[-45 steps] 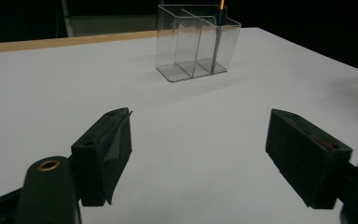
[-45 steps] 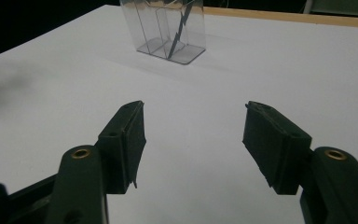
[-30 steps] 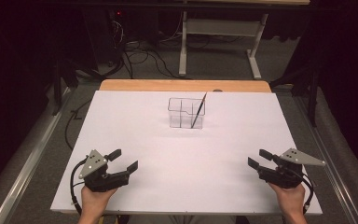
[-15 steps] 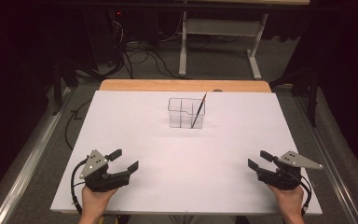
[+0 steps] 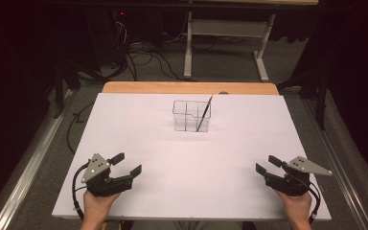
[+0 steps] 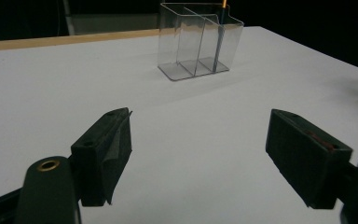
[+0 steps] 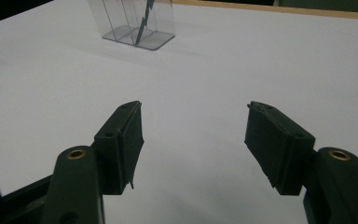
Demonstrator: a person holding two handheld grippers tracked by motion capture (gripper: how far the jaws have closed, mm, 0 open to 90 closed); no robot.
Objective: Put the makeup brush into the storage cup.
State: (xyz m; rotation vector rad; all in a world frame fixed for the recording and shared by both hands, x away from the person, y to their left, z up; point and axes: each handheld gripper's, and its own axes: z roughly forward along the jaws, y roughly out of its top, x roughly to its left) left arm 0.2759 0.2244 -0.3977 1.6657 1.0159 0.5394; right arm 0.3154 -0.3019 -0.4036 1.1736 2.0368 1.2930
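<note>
Almost no move since earlier frame; right hand-held gripper [image 5: 269, 165] maybe shifted slightly. Left hand-held gripper [image 5: 125, 164] and right both with jaws wide apart, empty, near front edge of counter [image 5: 139, 120]. Clear organizer [image 5: 190, 115] w/ brush [image 5: 203, 113] far ahead, between them, well apart.

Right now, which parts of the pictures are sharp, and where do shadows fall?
High view: bright white table, dark surroundings. Left gripper view: jaws near, slightly soft; clear organizer fairly sharp, faint shadow beside it. Right gripper view: organizer refracts the pencil into a zigzag.
</note>
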